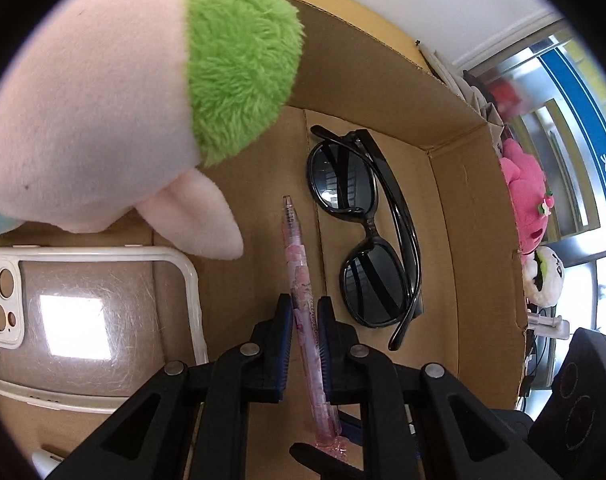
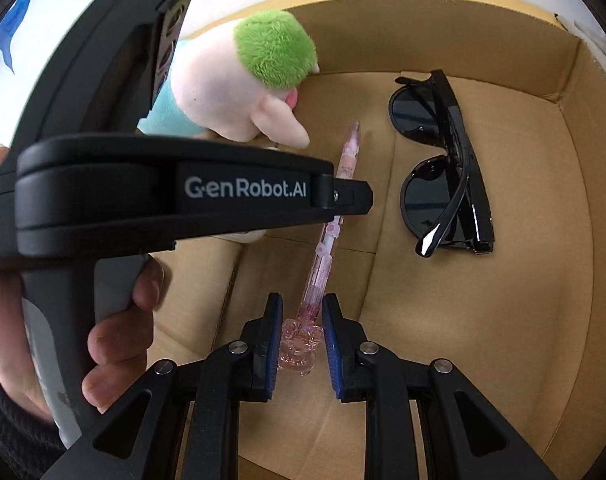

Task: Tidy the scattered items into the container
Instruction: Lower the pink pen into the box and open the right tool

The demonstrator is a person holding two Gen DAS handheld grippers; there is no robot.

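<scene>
With both grippers sharing one pink pen over the cardboard box, I'm lowering it toward the floor between plush toy and sunglasses.
Pen's long axis is running straight out along both sets of jaws, tip pointing away; left gripper jaws are clamping mid-barrel, right gripper jaws are clamping the clear charm end, nearer me. Phone case is lying left. Left gripper's body is reading "GenRobot.AI".

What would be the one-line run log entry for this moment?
left gripper: shut on pink pen | right gripper: shut on pen's end | pen: above cardboard box floor | sunglasses: inside
</scene>
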